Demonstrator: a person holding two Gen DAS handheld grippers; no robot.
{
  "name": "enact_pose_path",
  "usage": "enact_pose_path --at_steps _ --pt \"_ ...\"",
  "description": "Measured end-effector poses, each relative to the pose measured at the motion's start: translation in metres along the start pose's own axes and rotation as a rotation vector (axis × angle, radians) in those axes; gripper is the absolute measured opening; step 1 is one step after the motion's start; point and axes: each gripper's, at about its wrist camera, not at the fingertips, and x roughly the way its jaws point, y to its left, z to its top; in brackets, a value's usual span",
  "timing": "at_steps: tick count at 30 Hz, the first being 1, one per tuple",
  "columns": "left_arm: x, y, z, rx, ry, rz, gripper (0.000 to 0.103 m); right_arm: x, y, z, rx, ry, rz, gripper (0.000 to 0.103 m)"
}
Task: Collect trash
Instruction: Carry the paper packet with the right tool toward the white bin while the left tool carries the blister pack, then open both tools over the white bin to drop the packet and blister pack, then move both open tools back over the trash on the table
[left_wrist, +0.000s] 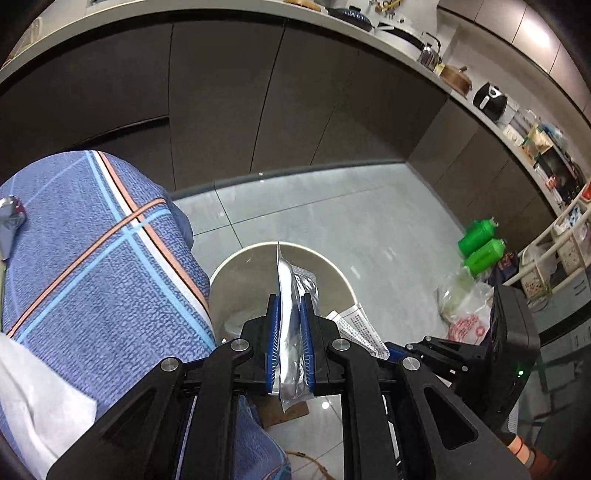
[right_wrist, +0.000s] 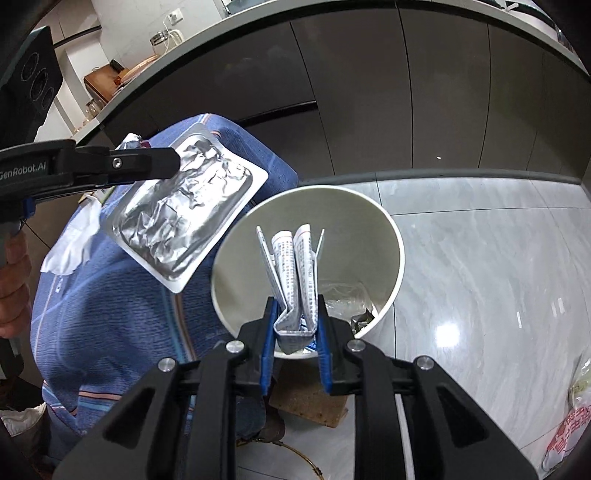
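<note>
A: What does the left gripper (left_wrist: 290, 332) have?

B: A crumpled silver foil pouch (left_wrist: 291, 314), pinched edge-on between the blue pads, so the fingers are narrow around it. From the right wrist view the same foil pouch (right_wrist: 184, 218) shows flat and creased, held at one corner by the left gripper (right_wrist: 173, 166).

A: And the right gripper (right_wrist: 295, 325)?

B: Its fingers are closed on a folded printed paper (right_wrist: 295, 280), with the folds standing up above the pads.

A: Where is all that relative to the bin?

B: The white bin (right_wrist: 388, 295) stands on the floor just beyond the fingers. The paper sits over its opening. The pouch hangs beside its left rim, over a surface covered with a blue plaid cloth (right_wrist: 122, 314). In the left wrist view the white bin (left_wrist: 229, 280) lies straight behind the pouch.

A: Anything inside?

B: Some clear plastic and a dark scrap at the bottom.

A: Further off?

B: Grey floor tiles (left_wrist: 332, 214), two green bottles (left_wrist: 480, 240) by a rack, then dark cabinets (left_wrist: 221, 92) under a cluttered counter (left_wrist: 406, 40).
</note>
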Motion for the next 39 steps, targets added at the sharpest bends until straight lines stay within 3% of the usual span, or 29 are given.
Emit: enact_pose_path --at_steps 1,3,4,5,10,12,17,29,34,39 --pt "0.004 0.0 0.0 0.009 -0.003 0.013 0.011 0.004 -0.001 0.0 -0.004 0.0 -0.006 0.025" --pt "0.009 -0.002 0.0 0.032 -0.013 0.053 0.021 0.007 -0.001 0.001 -0.015 0.0 -0.02 0.041" --pt "0.009 -0.002 -0.001 0.036 -0.017 0.065 0.039 0.008 0.0 0.001 -0.03 -0.007 -0.034 0.059" --pt "0.009 -0.001 -0.001 0.032 -0.034 0.077 0.06 0.007 0.001 0.0 -0.045 -0.014 -0.045 0.069" --pt "-0.009 0.009 0.004 -0.028 -0.136 0.143 0.095 -0.002 0.008 -0.001 -0.142 -0.045 -0.09 0.093" --pt "-0.018 0.013 0.006 -0.062 -0.167 0.17 0.094 -0.004 0.008 0.0 -0.145 -0.046 -0.095 0.1" --pt "-0.038 0.022 0.007 -0.136 -0.188 0.14 0.094 -0.009 0.008 0.001 -0.1 -0.043 -0.081 0.1" --pt "-0.095 0.02 -0.006 -0.141 -0.234 0.152 0.094 -0.048 0.038 0.015 -0.122 -0.115 -0.025 0.1" --pt "-0.141 0.043 -0.021 -0.195 -0.26 0.23 0.095 -0.067 0.064 0.025 -0.177 -0.157 0.019 0.1" --pt "-0.191 0.085 -0.061 -0.316 -0.287 0.333 0.095 -0.075 0.101 0.031 -0.221 -0.165 0.102 0.1"
